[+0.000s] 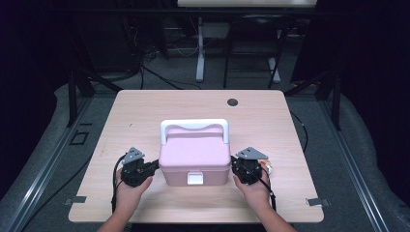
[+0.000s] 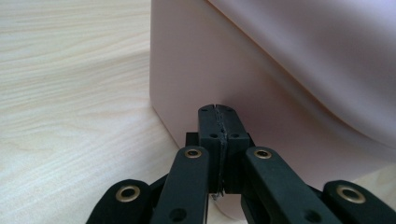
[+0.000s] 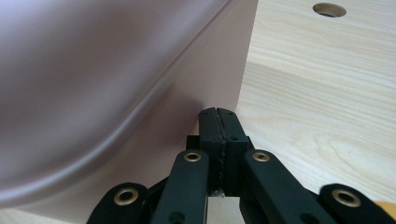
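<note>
Two closed hand-held grippers are placed against a pink box [image 1: 195, 162] in the middle of the worktop [image 1: 261, 121]: the left hand-held gripper [image 1: 153, 166] at its left wall, the right hand-held gripper [image 1: 234, 165] at its right wall (nothing is gripped). The box lies between them, equally near to both.

Grey floor [image 1: 348, 159] surrounds wooden table [image 1: 145, 111], dark walls.

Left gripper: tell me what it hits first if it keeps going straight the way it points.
The left gripper, jaws shut, points at the side wall of the pink box. That wall is the first thing in its line. The tips look to be at the wall or just short of it; actual contact is hard to judge.
</note>
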